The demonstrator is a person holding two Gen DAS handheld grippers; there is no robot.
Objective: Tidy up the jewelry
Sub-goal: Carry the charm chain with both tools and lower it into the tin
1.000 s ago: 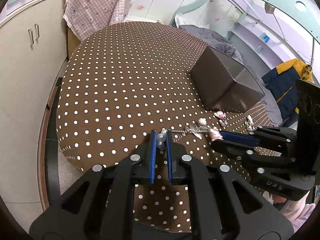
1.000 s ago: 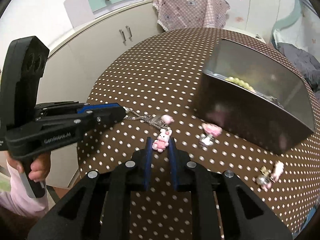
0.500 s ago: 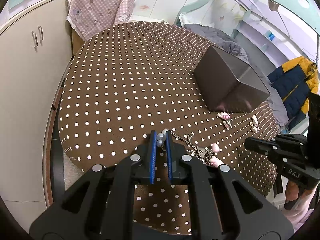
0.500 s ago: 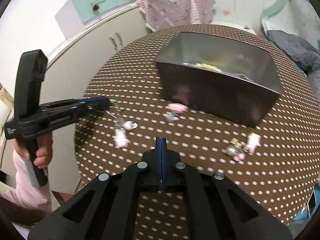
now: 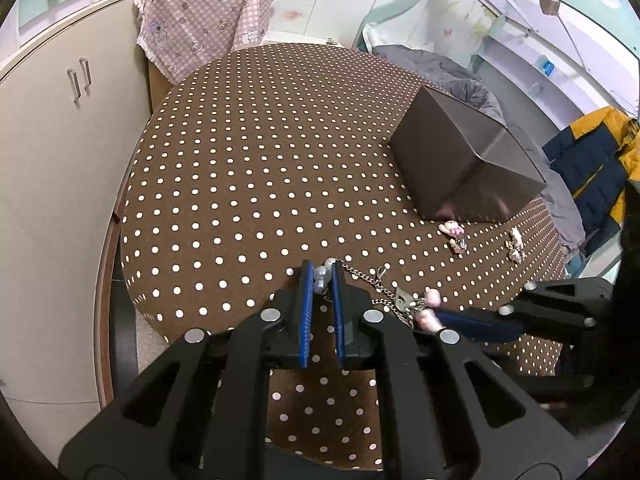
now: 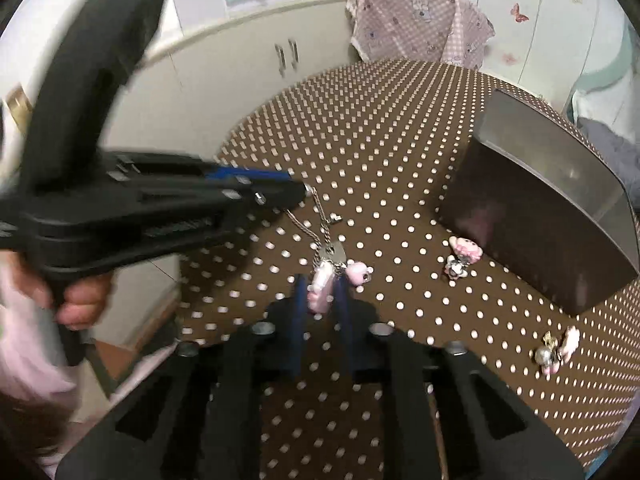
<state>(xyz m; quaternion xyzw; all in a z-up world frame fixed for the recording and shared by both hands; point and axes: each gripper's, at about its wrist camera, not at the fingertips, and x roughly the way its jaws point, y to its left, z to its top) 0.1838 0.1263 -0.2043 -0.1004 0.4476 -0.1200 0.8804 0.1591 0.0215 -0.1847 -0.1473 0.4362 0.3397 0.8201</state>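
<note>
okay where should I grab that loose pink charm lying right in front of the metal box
Probably by the pink charm's plump pink body, which offers more to pinch than the small dark pendant attached to it. Come from above on the side away from the metal box, whose wall stands close behind it.

open tablecloth (image 5: pixel 248 184) left; grey box (image 5: pixel 460 160) blocks right; small charms (image 6: pixel 462 258) scattered before it.

Brown cloth with white dots over the table (image 5: pixel 248 168), matt. Dull grey metal box (image 5: pixel 460 160) upon it, faintly reflective. Beside the box, glossy pink charms (image 5: pixel 454 232); nearer, fine silvery metal chain (image 6: pixel 324 236), pearly glossy beads (image 5: pixel 322 274). Matt black plastic grippers, blue pads (image 5: pixel 306 308).
</note>
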